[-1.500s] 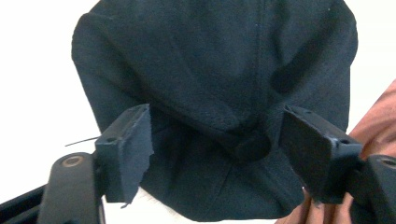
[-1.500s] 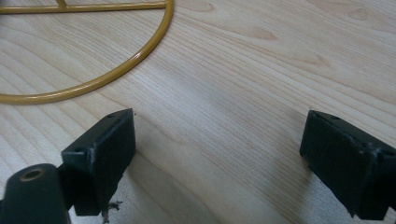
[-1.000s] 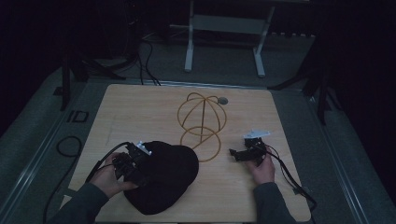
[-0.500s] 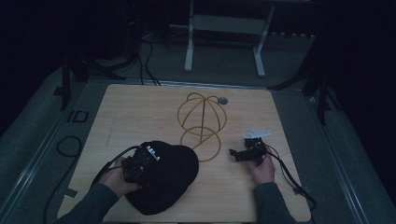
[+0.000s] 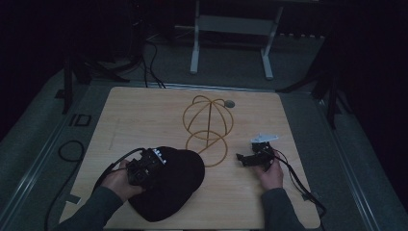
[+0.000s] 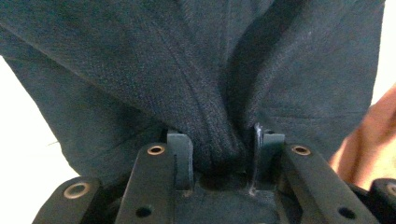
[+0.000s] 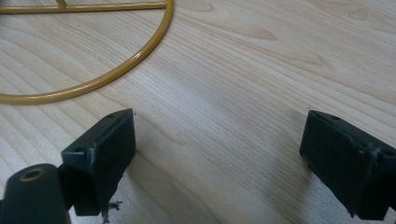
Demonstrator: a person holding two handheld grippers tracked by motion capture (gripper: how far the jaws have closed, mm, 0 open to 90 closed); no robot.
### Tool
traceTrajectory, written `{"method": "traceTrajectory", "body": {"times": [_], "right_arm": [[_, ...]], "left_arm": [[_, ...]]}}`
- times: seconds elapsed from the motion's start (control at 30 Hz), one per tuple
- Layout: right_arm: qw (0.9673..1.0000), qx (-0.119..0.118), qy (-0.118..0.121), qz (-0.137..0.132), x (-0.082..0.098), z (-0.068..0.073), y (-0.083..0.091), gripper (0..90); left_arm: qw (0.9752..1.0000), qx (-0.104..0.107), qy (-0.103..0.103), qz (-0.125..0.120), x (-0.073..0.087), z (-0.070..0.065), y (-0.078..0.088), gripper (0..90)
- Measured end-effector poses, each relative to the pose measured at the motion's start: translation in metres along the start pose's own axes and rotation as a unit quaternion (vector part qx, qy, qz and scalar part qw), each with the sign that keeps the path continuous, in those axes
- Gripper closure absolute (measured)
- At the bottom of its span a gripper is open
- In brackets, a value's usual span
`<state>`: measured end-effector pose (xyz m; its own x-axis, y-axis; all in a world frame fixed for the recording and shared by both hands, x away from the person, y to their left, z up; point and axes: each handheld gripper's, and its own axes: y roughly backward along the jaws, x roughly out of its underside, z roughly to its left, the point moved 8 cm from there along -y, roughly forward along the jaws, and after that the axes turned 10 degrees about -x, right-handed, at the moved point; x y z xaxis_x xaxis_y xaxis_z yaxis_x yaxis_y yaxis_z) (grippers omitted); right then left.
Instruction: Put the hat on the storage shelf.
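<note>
Now that my left gripper (image 6: 217, 156) has just closed its fingers on a fold of the black cap (image 5: 168, 185), lower left of the table (image 5: 298, 120), I judge it ready to lift toward the wire stand (image 5: 208, 126). My right gripper (image 7: 217, 154) rests wide open, empty.

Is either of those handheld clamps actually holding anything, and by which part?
The left gripper has just closed on a bunched fold of the black fabric cap. The right gripper is open, holding nothing.

Matt woven cloth cap (image 6: 154, 70), wood-grain table (image 7: 243, 93)
</note>
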<state>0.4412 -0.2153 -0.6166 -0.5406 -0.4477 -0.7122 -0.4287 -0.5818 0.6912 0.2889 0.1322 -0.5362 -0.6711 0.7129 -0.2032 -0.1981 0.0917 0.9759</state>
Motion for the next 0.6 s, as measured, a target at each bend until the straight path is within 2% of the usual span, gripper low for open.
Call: {"method": "traceTrajectory", "body": {"times": [0.23, 0.6], "right_arm": [[1.0, 0.0, 0.0, 0.0, 0.0, 0.0, 0.0, 10.2], [1.0, 0.0, 0.0, 0.0, 0.0, 0.0, 0.0, 10.2]], "left_arm": [[0.9996, 0.018, 0.016, -0.013, -0.002, 0.006, 0.01, 68.6], [0.9994, 0.012, 0.024, -0.022, -0.001, 0.018, 0.03, 69.1]]}}
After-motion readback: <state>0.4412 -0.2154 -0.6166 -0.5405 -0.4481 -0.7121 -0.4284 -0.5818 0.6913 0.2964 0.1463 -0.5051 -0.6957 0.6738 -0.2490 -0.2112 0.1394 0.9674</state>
